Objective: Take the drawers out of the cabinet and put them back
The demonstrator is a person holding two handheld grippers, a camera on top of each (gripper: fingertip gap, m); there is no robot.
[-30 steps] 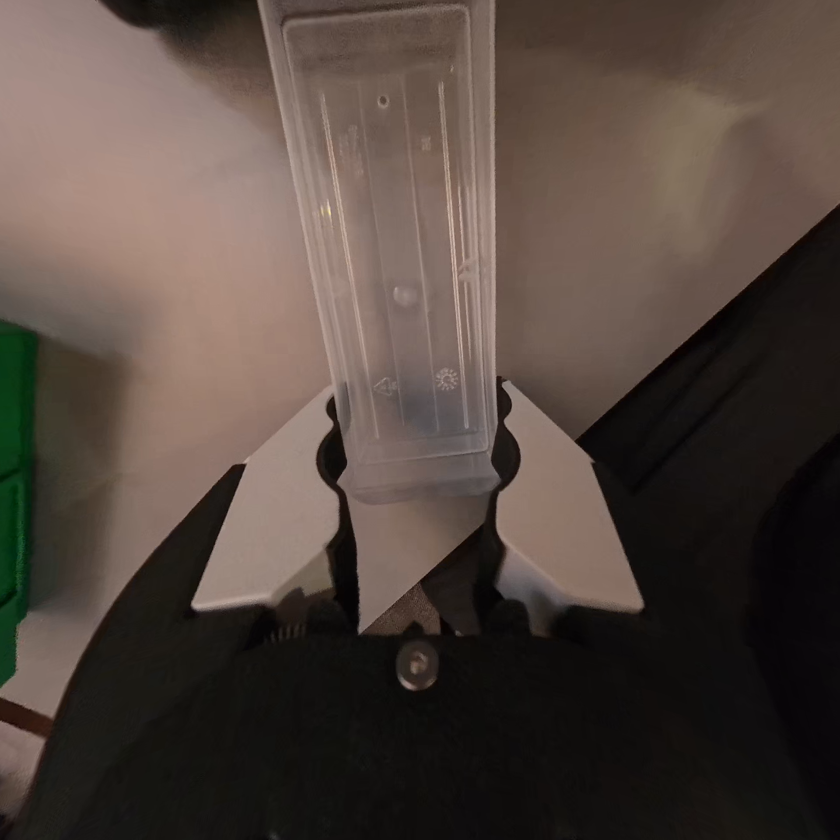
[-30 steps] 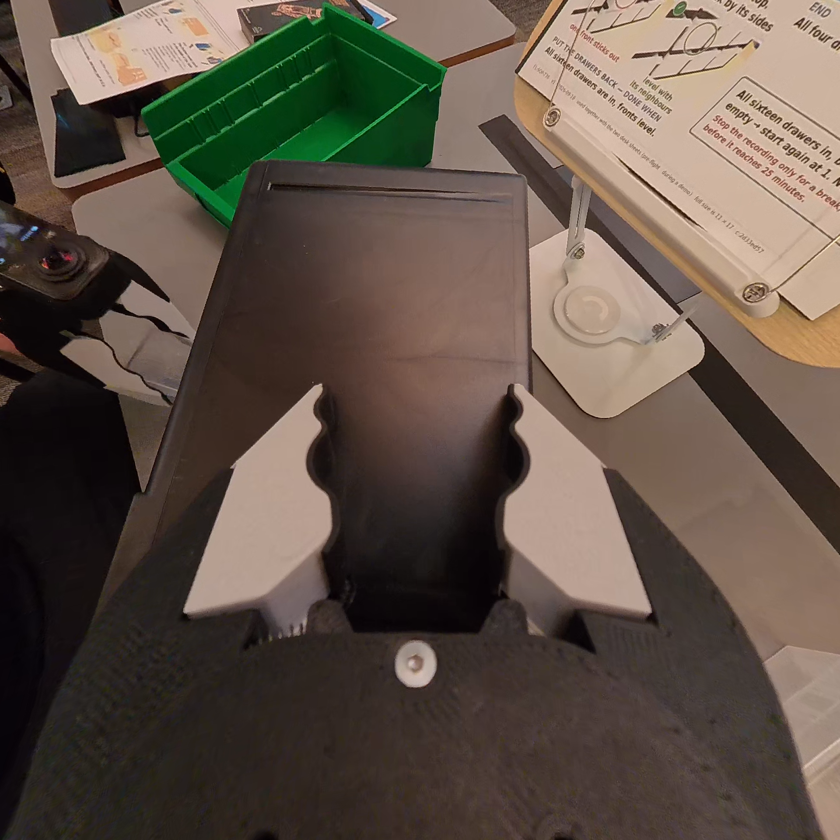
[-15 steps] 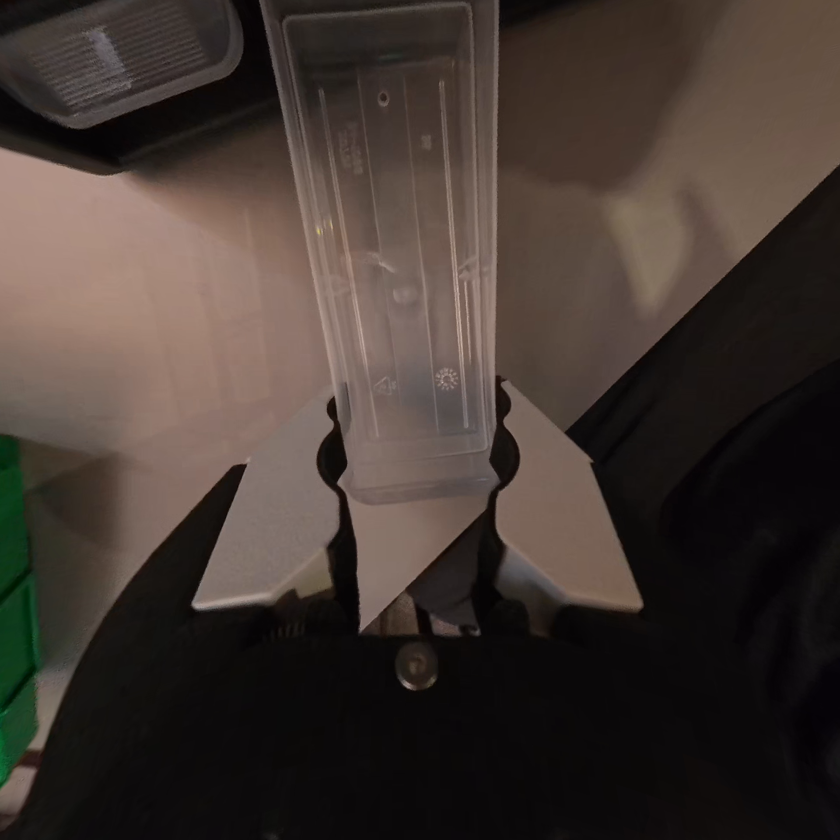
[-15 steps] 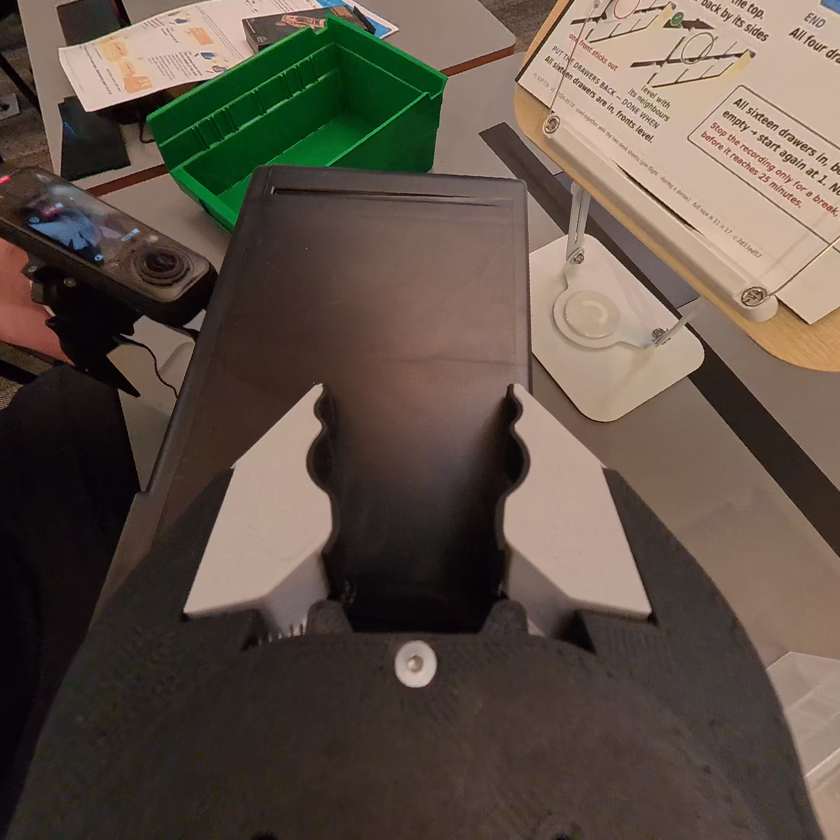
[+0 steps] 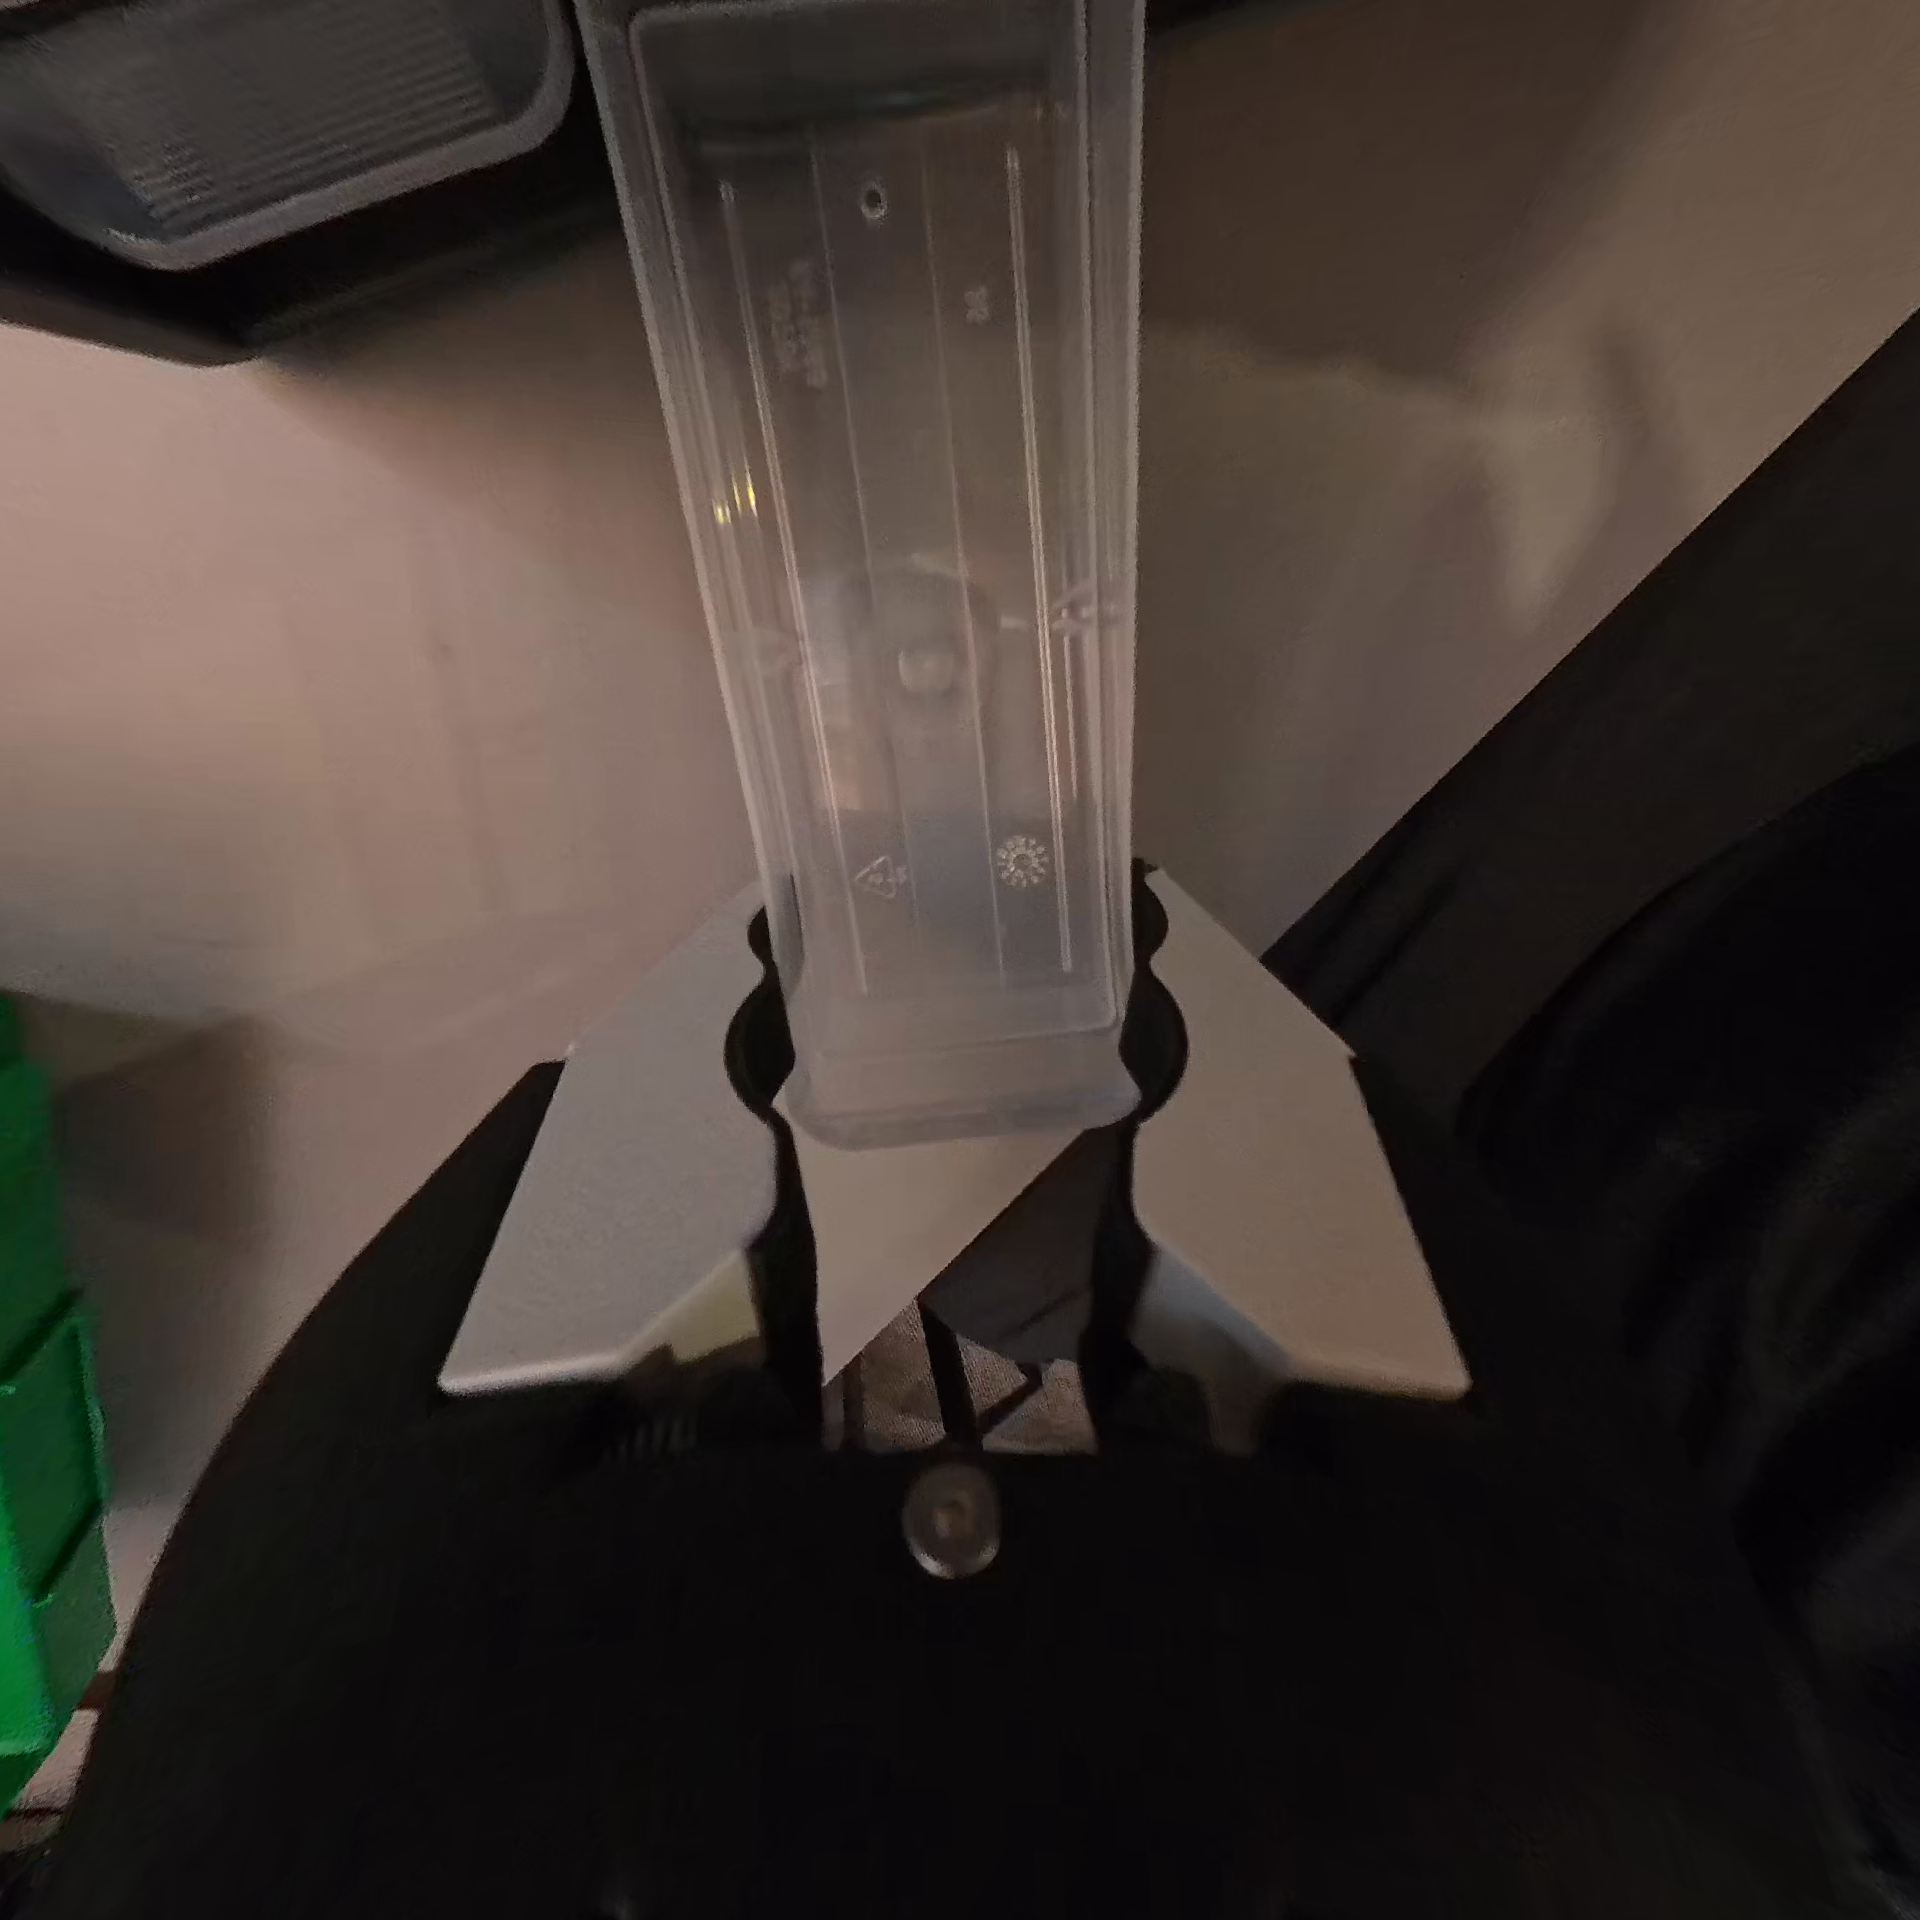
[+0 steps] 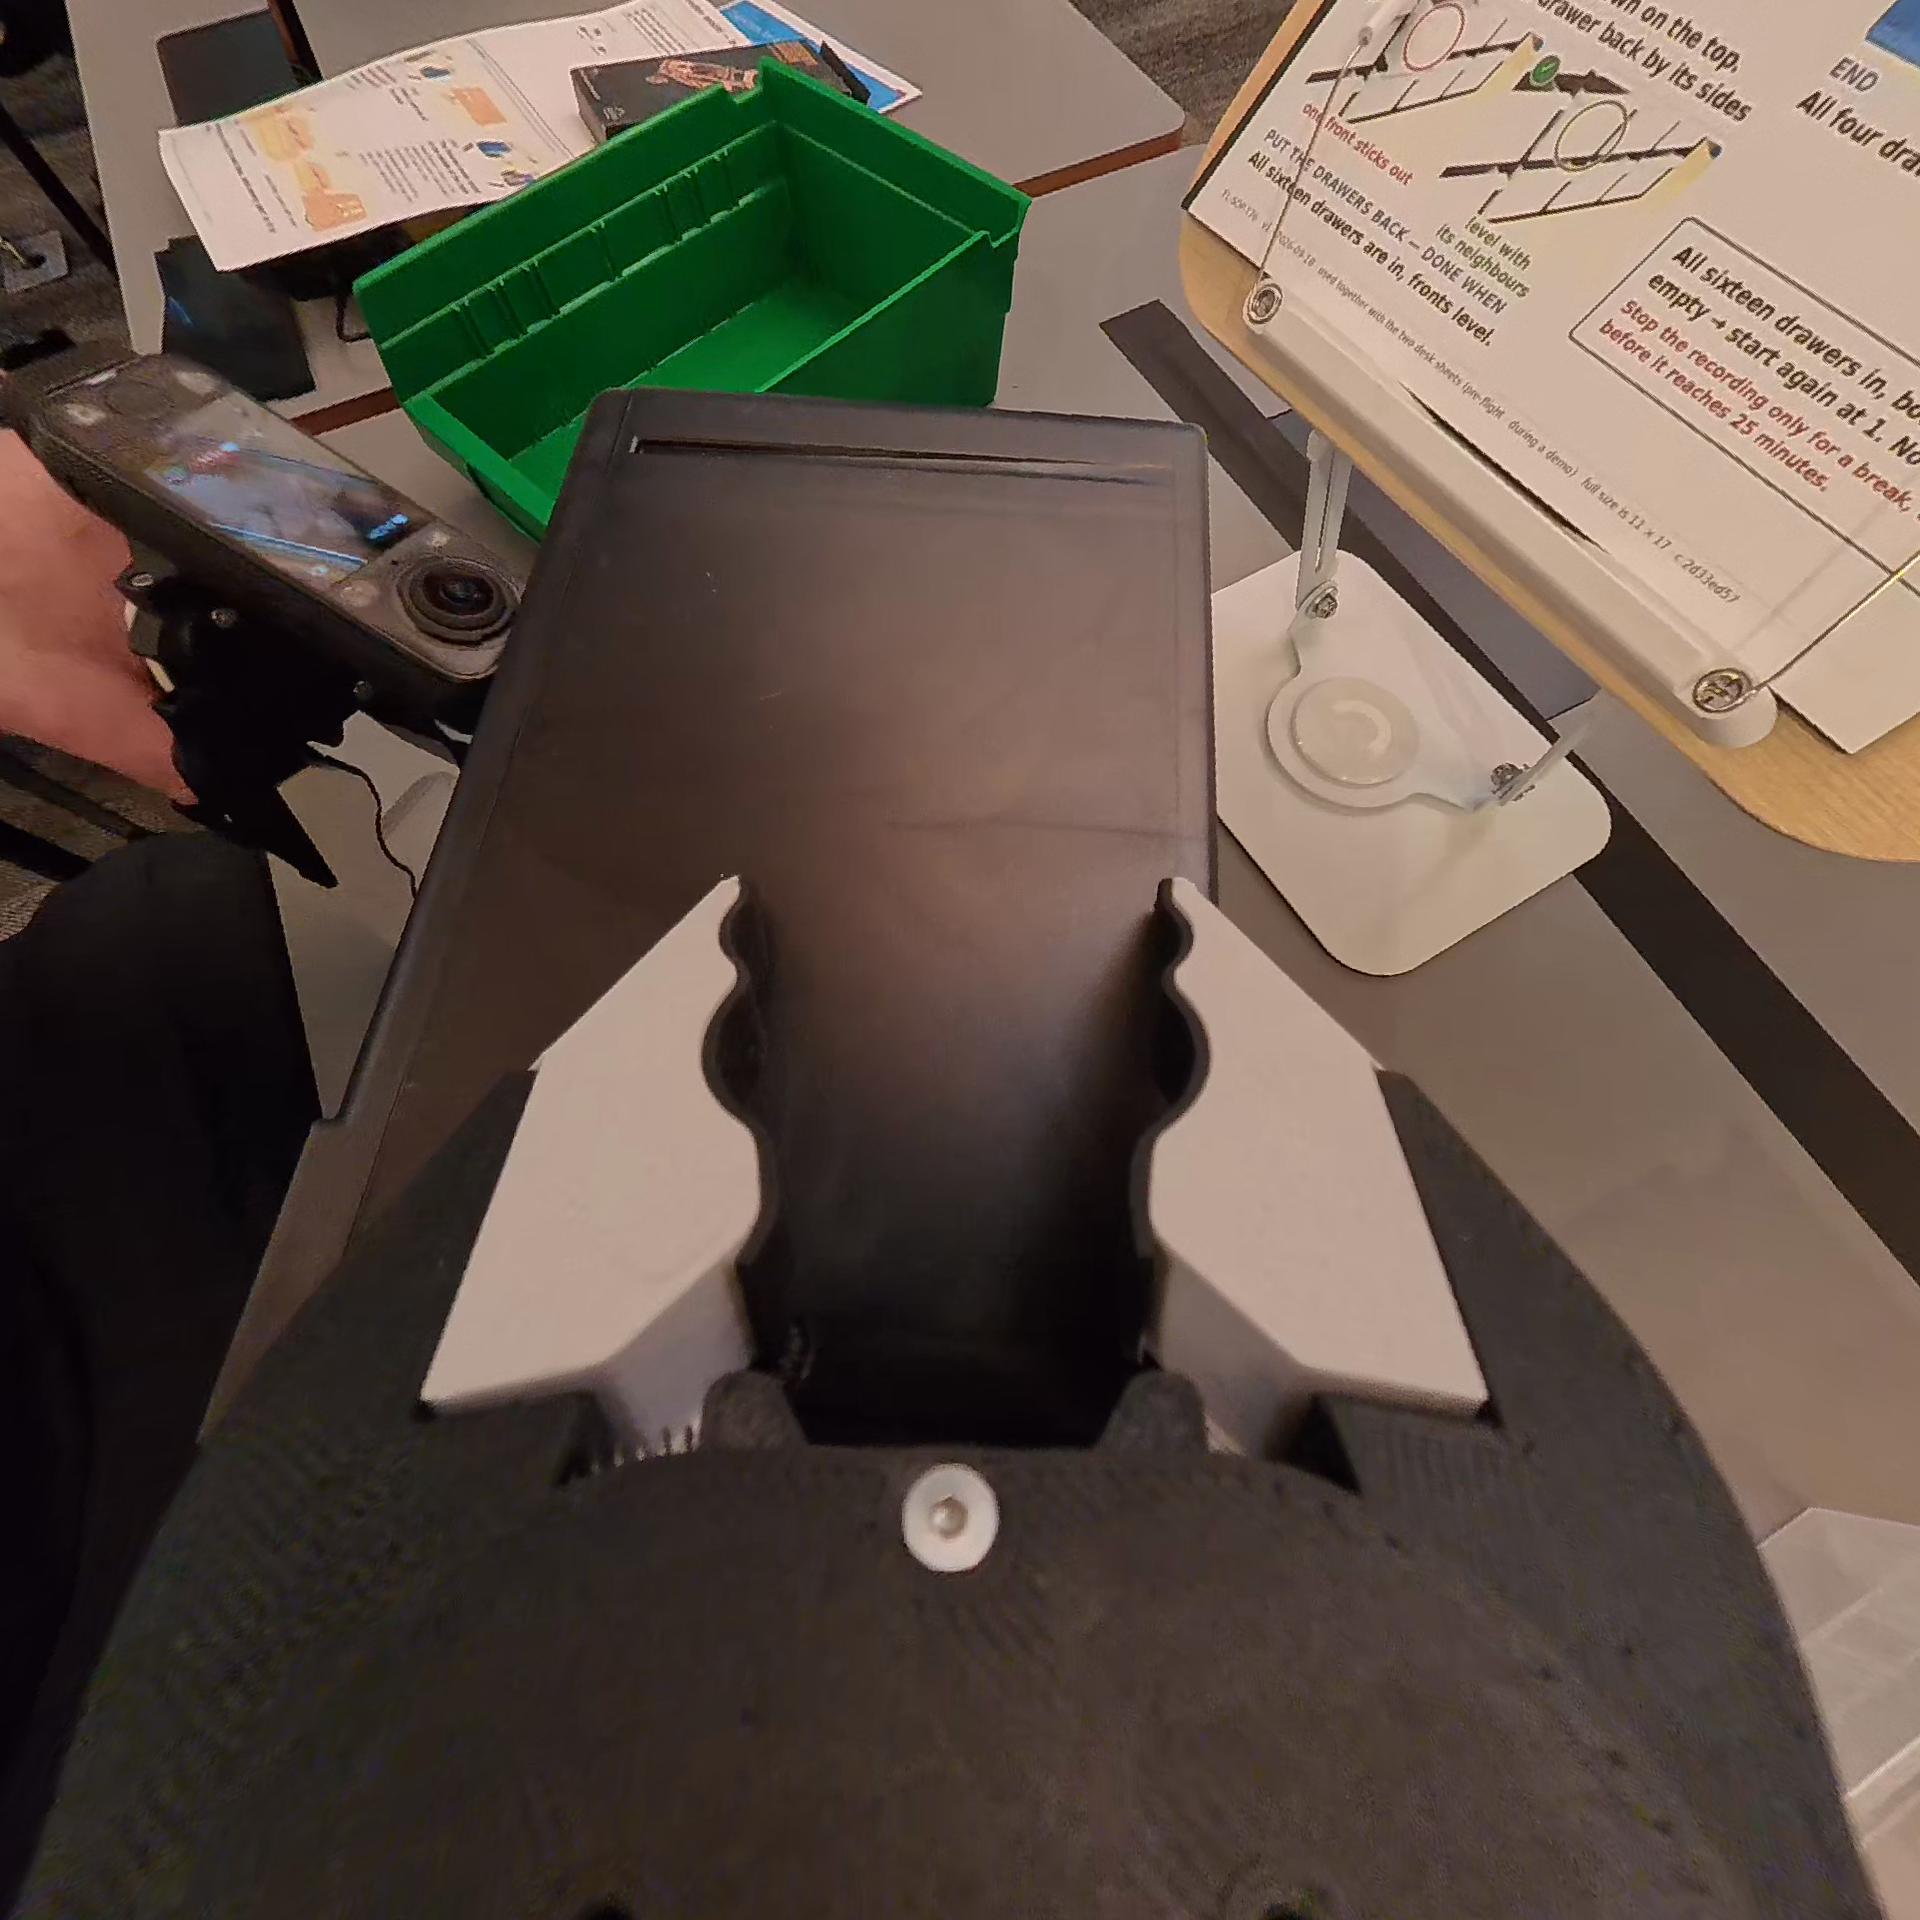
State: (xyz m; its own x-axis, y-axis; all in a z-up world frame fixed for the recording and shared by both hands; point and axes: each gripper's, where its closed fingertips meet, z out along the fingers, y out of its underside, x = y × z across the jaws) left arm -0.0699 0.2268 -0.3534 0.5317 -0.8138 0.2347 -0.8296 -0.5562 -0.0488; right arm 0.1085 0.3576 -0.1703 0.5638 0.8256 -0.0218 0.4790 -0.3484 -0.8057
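In the left wrist view my left gripper (image 5: 951, 894) is shut on the sides of a clear plastic drawer (image 5: 894, 520), which points away from me. The drawer's far end reaches the dark cabinet (image 5: 208, 322) at the top of the view, beside another clear drawer front (image 5: 260, 125) seated there. In the right wrist view my right gripper (image 6: 951, 904) is open and empty, its fingers spread over the flat top of the black cabinet (image 6: 883, 623). The left gripper's camera body (image 6: 270, 530) and a hand show at the cabinet's left side; the held drawer is hidden there.
A green bin (image 6: 727, 281) stands behind the cabinet and also shows at the left edge of the left wrist view (image 5: 42, 1455). A sheet stand (image 6: 1558, 260) on a white base (image 6: 1403, 810) is to the right. Papers (image 6: 395, 156) lie far back. Clear plastic drawers (image 6: 1849, 1662) lie at the bottom right.
My left gripper has carried the clear drawer forward to the cabinet; the cabinet and a seated drawer front came into its view. The right gripper has stayed over the cabinet top.
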